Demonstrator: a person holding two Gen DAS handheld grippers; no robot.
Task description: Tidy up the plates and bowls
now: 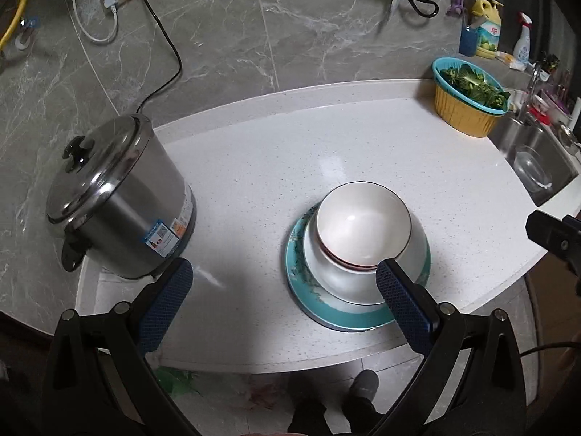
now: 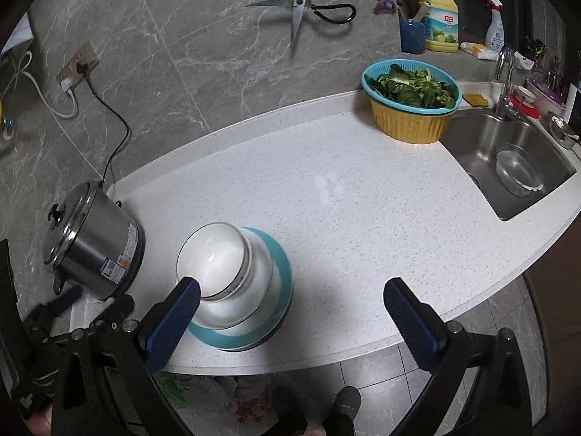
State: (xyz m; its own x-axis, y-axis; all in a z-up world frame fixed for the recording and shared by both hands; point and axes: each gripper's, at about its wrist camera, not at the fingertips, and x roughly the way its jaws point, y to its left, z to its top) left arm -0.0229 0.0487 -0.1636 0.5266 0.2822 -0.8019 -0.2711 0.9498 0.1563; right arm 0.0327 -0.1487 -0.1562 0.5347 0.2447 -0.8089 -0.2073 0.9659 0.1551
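Two nested white bowls [image 1: 363, 229] stacked on teal-rimmed plate [image 1: 348, 318], upright.

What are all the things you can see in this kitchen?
Plate: one, teal rim, front of the counter, under the bowls.
Bowls: at least three nested, white, stacked on the plate.
Cooking pot: one, steel with lid, counter's left end.
Vegetable basket: one, teal strainer in a yellow tub holding green leaves, beside the sink.
Sink: one, steel, right end, a clear bowl inside.
Scissors: one pair, on the grey wall.
Dish soap bottle: one, yellow, behind the sink.
Spray bottle: one, white.
Counter: white, speckled.
Left tongs: open, holding nothing.
Right tongs: open, holding nothing.
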